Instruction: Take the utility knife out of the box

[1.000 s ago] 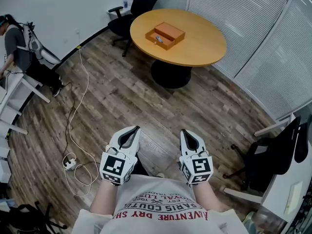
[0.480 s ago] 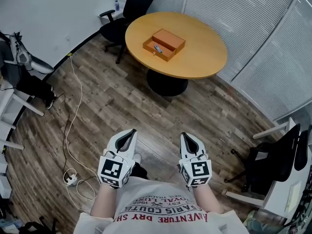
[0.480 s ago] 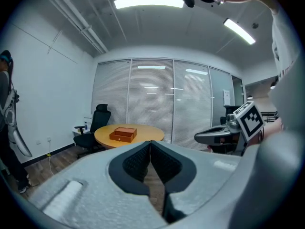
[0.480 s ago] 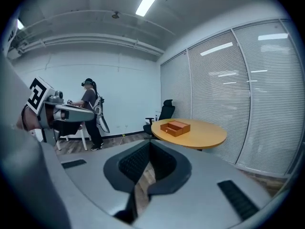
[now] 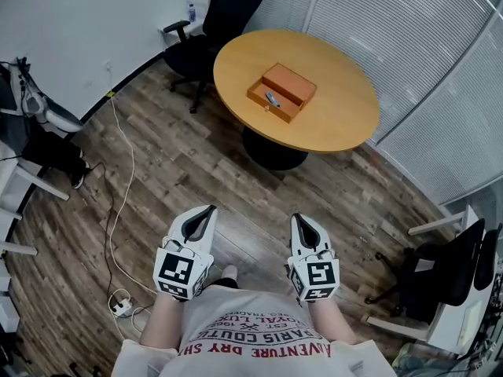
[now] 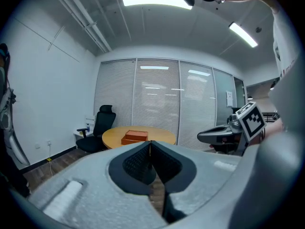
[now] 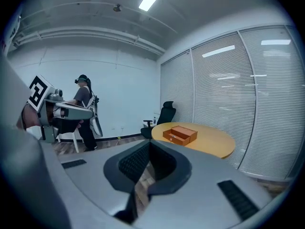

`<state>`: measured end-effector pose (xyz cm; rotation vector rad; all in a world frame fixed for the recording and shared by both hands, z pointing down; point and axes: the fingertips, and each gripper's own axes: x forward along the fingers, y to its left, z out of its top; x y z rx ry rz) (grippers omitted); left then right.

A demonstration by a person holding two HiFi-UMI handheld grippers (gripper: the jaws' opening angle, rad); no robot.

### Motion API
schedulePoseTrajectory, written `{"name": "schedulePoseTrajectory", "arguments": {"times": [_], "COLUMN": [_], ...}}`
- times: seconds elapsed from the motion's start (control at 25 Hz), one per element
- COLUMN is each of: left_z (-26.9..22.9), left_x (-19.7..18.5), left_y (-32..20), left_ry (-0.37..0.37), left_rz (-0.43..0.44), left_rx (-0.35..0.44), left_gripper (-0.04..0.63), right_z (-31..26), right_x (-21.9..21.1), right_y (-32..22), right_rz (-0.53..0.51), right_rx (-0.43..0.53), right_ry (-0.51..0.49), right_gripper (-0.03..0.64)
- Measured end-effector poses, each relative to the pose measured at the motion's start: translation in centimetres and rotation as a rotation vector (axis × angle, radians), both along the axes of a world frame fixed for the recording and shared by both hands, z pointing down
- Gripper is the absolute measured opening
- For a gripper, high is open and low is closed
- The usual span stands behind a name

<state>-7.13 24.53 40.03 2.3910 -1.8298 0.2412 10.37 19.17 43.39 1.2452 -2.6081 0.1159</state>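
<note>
Orange box [image 5: 292,83] open on the round wooden table [image 5: 338,124], near the top of the head view. Grey utility knife [image 5: 273,99] lying inside the box, in the low half nearer the camera. Black chair [image 5: 224,10] just beside the table, on its far left side. Down low, left gripper [image 5: 209,209] and right gripper [image 5: 298,218] side by side above the brown wood floor [image 5: 181,155], held out in front of a white shirt [image 5: 251,332] with red letters, both pointing toward the table and well apart from it. White cord [image 5: 118,179] snaking over the floor at the left. Next, the left gripper view: left gripper [image 6: 150,144] with its claw pressed together, tips touching, nothing pinched. Past the tips, far off, the table [image 6: 162,136] with the box [image 6: 136,136] on top, the chair [image 6: 101,125] at the left and white blinds [image 6: 157,94] behind. Knife too small to spot from here. Right gripper [image 6: 202,135] poking in from the right side. Last, the right gripper view: right gripper [image 7: 150,144] with its claw pressed together too, holding nothing. Beyond it, the table [image 7: 212,144] and the open box [image 7: 181,133], with a tiny grey speck in the front half, too small to name for sure. Chair [image 7: 164,116] behind the table, a person [image 7: 85,113] standing by the white wall at the left, and the left gripper [image 7: 88,112] reaching in from that side.
</note>
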Motion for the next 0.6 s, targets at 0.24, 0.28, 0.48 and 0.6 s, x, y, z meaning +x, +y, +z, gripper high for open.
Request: {"name": "schedulePoseTrajectory", "arguments": {"times": [0.24,0.28,0.48,0.6], "left_z": [0.1,0.3,1.0,1.3], "left_x": [-3.5,-3.7,-5.1,-5.5], "left_y": [-2.4,-2.7,-5.5,-7.9], "left_ry": [0.016,0.019,0.027,0.017], "left_rz": [0.023,0.026,0.006,-0.014], "left_rx": [-0.008,-0.01,-0.02,-0.022], "left_gripper": [0.011,0.011,0.011,0.011], "right_z": [-0.5,-0.4,0.4,1.0], "right_x": [-3.6,-3.9,-5.6,-6.2], "right_y": [-2.3,-2.6,-5.7,-8.5], "right_rz": [0.006,0.0,-0.018,-0.044], "right_rx": [0.014,0.012,-0.003,-0.008], "right_ry": [0.014,0.024,0.024,0.023], "right_gripper": [0.008,0.008,0.008,0.008]}}
